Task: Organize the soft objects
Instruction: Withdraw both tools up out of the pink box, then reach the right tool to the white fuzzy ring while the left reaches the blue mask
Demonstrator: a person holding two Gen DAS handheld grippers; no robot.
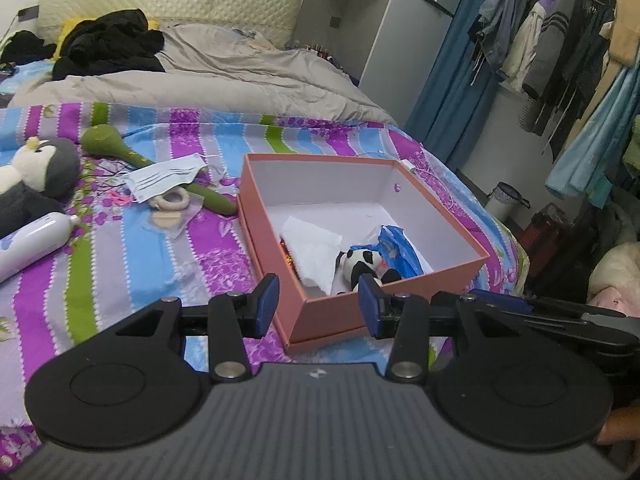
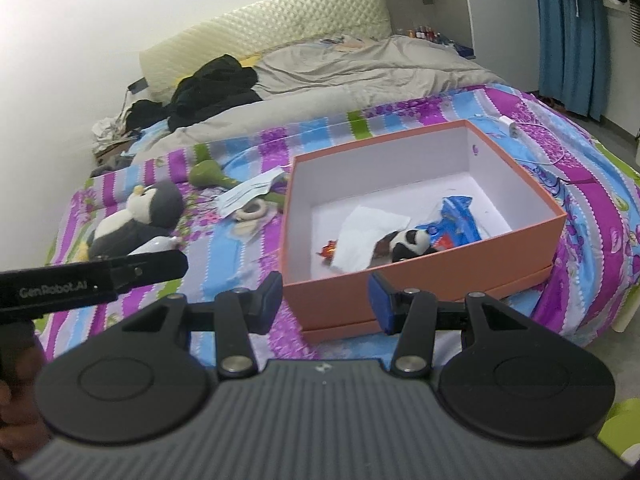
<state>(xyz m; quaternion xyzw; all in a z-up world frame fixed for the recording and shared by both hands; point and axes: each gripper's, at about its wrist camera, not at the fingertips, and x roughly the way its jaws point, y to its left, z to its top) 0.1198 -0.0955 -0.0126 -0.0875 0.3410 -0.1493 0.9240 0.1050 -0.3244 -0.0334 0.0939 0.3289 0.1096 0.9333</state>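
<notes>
Striped bed (image 1: 120, 264), one orange box (image 1: 400, 296) holding one panda (image 1: 362, 266), both tongs (image 1: 318, 306) (image 2: 324, 304) spread, empty.

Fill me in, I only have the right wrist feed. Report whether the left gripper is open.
Observer: The left gripper is open with nothing between its fingers, and it is aimed at the near corner of the orange box.
Operator: Name the white thing half hidden behind that gripper, by the penguin.
Observer: It's a white bottle, lying on its side on the bedspread beside the penguin plush.
Operator: Follow the green toy's stem.
Observer: The green plush runs under the face mask and ends right by the box's left wall. I cannot tell whether it touches.
</notes>
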